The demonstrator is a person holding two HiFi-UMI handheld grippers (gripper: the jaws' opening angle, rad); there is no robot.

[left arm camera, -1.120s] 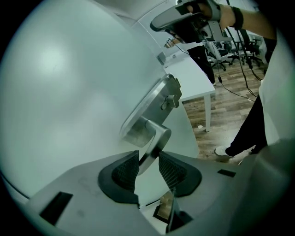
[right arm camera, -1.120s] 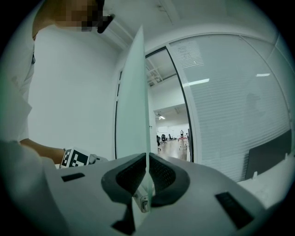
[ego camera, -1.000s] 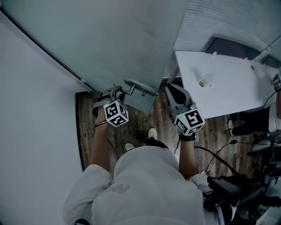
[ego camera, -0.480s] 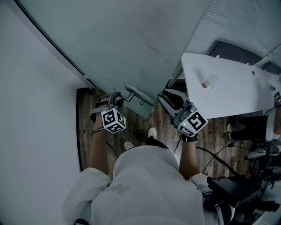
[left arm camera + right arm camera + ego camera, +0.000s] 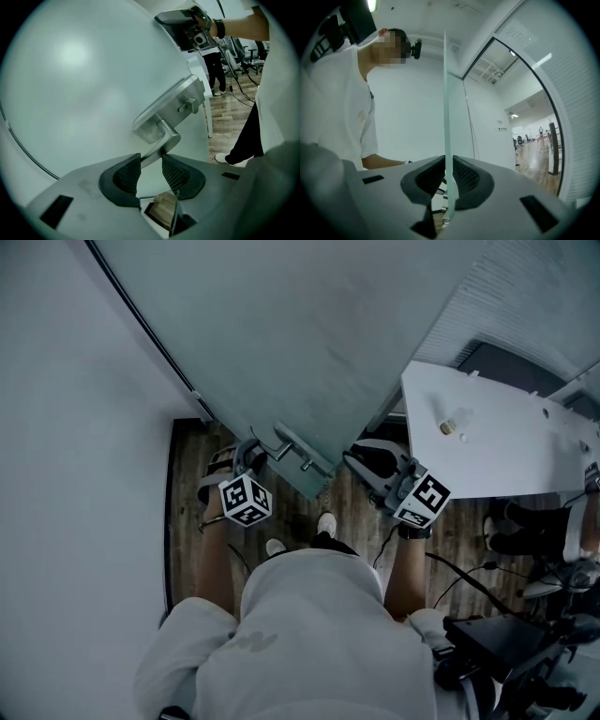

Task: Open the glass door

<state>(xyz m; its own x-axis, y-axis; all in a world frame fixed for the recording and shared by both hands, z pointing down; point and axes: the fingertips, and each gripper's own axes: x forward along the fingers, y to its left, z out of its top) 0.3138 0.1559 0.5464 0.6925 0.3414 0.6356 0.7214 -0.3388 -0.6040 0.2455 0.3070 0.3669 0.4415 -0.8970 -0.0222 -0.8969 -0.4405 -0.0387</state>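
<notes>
The frosted glass door (image 5: 281, 324) stands partly swung toward me. Its metal handle (image 5: 300, 454) sits near the door's free edge. My left gripper (image 5: 255, 454) is at the handle. In the left gripper view the lever (image 5: 164, 140) runs down from its plate (image 5: 176, 105) between the two dark pads of the left gripper (image 5: 151, 161), which close on it. My right gripper (image 5: 364, 457) is at the door's free edge. In the right gripper view the thin glass edge (image 5: 446, 93) stands upright between the pads of the right gripper (image 5: 447, 166), which pinch it.
A white wall (image 5: 75, 427) runs along the left of the doorway. A white table (image 5: 506, 446) stands close on the right, with small items on it. My shoes (image 5: 325, 523) are on the wood floor just behind the door. Cables and black equipment (image 5: 487, 634) lie at bottom right.
The door has swung further open toward me, its free edge shifting right. Both grippers moved with it, and the right gripper turned while staying on the edge.
</notes>
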